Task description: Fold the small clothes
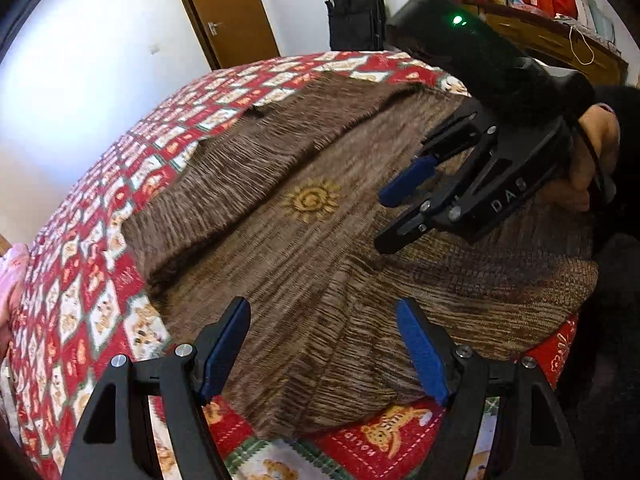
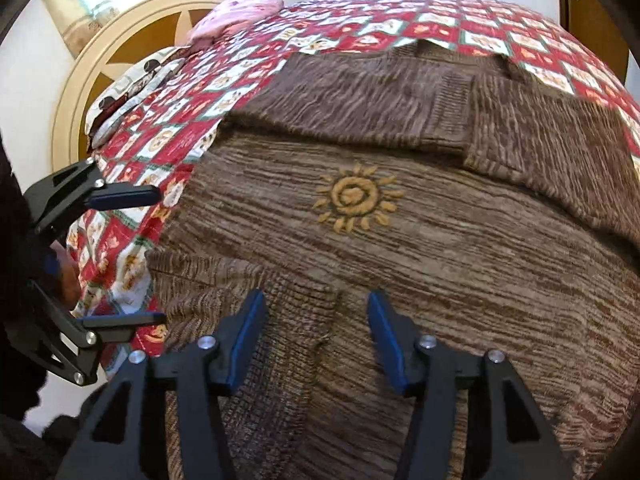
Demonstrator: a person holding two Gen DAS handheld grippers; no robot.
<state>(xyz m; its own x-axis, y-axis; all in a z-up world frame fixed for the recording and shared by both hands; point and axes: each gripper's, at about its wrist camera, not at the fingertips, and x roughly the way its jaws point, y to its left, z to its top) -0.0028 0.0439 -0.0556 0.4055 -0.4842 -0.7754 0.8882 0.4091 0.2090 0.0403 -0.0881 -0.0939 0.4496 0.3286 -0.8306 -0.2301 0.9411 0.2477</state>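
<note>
Right wrist: sweater [image 2: 400, 260] between parted fingers [image 2: 248, 340]

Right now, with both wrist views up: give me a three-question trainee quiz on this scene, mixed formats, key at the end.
1. True or false: the right gripper is clamped on the sweater.
2. What motif is on the sweater? A) star B) sun C) heart
3. Fill in: the sweater lies on a red patterned ____.

Key:
1. False. Its jaws stand apart, with no fabric pinched between them.
2. B.
3. Quilt. In the left wrist view the left gripper is open too, over the sweater's near corner.
</note>
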